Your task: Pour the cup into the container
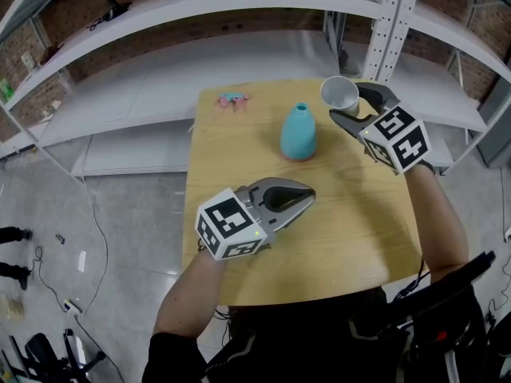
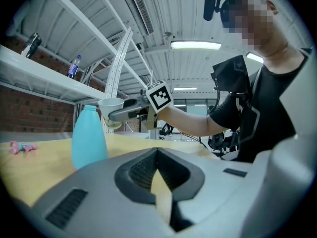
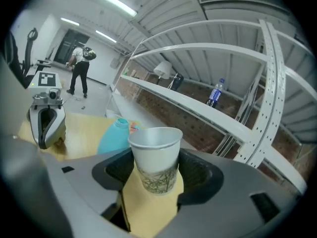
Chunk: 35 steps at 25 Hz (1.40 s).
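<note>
A white paper cup (image 1: 339,92) with a green print near its base is clamped between the jaws of my right gripper (image 1: 351,106), above the table's far right part. The cup leans, its mouth turned up and to the left, and I cannot see what is inside. In the right gripper view the cup (image 3: 156,157) fills the gap between the jaws of the right gripper (image 3: 156,175). The light blue bottle-shaped container (image 1: 298,134) stands upright on the wooden table (image 1: 359,238), just left of and below the cup. My left gripper (image 1: 307,194) hovers over the near left part, jaws together and empty.
A small pink object (image 1: 232,100) lies at the table's far left corner. White metal shelving (image 1: 239,6) curves behind the table, with a plastic bottle (image 3: 214,94) on one shelf. A person (image 3: 79,71) stands far off. The floor left of the table has cables.
</note>
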Tool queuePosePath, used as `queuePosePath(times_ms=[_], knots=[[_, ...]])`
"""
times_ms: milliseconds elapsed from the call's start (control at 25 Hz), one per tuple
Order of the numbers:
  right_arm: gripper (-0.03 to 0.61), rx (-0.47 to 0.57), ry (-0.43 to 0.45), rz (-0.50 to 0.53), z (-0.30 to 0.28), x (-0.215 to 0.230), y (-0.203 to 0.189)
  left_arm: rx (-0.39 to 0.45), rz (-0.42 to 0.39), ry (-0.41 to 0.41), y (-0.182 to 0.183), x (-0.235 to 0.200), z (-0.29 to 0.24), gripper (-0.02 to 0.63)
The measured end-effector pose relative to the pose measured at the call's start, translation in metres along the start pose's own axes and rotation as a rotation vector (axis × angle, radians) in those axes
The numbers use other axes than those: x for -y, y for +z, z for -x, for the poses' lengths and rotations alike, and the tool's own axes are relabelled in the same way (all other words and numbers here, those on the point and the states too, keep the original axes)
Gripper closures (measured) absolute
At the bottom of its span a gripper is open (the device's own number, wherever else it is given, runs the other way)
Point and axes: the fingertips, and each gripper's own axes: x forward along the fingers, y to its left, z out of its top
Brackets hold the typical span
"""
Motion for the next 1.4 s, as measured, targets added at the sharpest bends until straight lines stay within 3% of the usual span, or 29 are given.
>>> queuePosePath(times_ms=[200,720,1040,1400], knots=[[0.295,-0.004,-0.031,-0.114,0.006,0.013,-0.032,0.000,-0.001,0.001,0.000,0.001,0.001,0.612],[0.295,0.055,-0.072,-0.542,-0.001,0.042,-0.118,-0.003,0.001,0.009,0.000,-0.001,0.001,0.612],[0.295,0.049,-0.083,-0.623,-0.004,0.042,-0.130,-0.001,-0.008,-0.011,0.000,0.001,0.000,0.612],[0.295,0.027,-0.084,-0.627,-0.005,0.039,-0.132,-0.002,-0.007,-0.003,0.000,-0.001,0.001,0.612]])
